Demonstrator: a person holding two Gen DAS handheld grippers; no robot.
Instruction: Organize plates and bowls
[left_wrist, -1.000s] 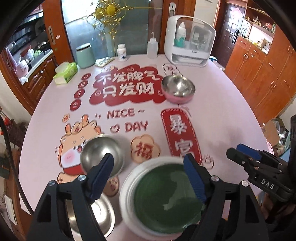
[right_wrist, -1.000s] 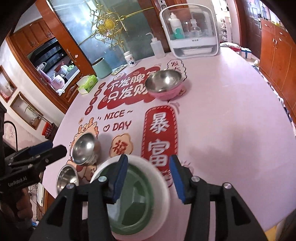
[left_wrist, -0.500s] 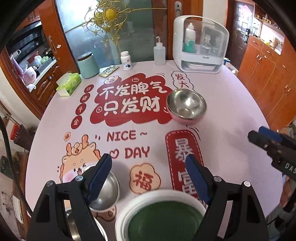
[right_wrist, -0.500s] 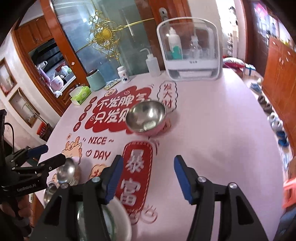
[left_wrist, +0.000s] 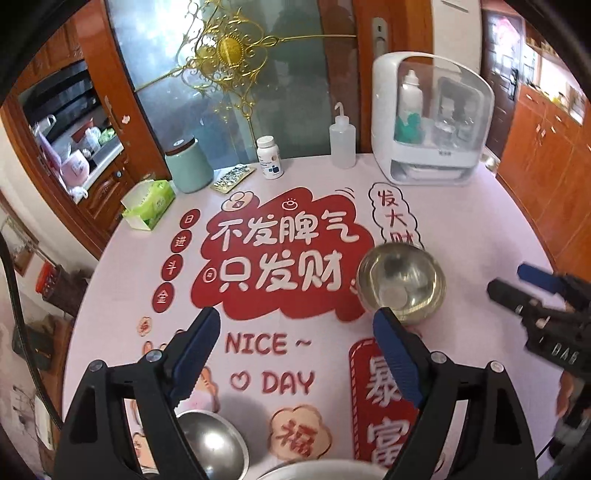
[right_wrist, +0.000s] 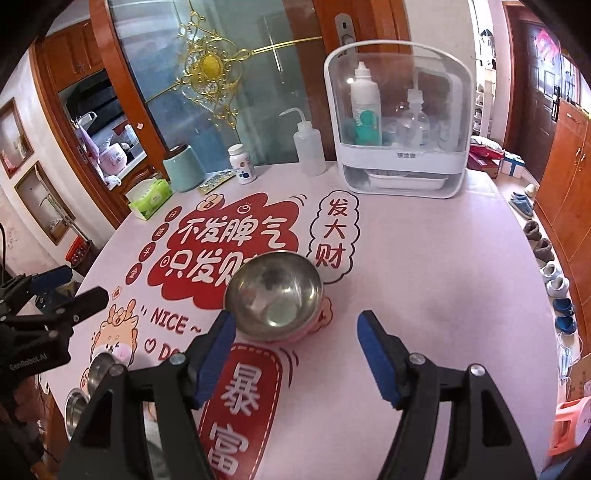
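Our right gripper (right_wrist: 295, 343) spreads its blue-padded jaws, empty, just short of the pink-based steel bowl (right_wrist: 274, 300). Our left gripper (left_wrist: 295, 347) gapes wider, opening, holding nothing.

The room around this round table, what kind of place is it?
Most likely a home dining area. A kitchen counter shows through the doorway, shoes lie along wooden cabinets, and a tissue box sits on the table.

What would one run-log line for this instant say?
left gripper: open, empty | right gripper: jaws opening, empty | pink bowl: on table, just ahead of right gripper | two steel bowls: near edge
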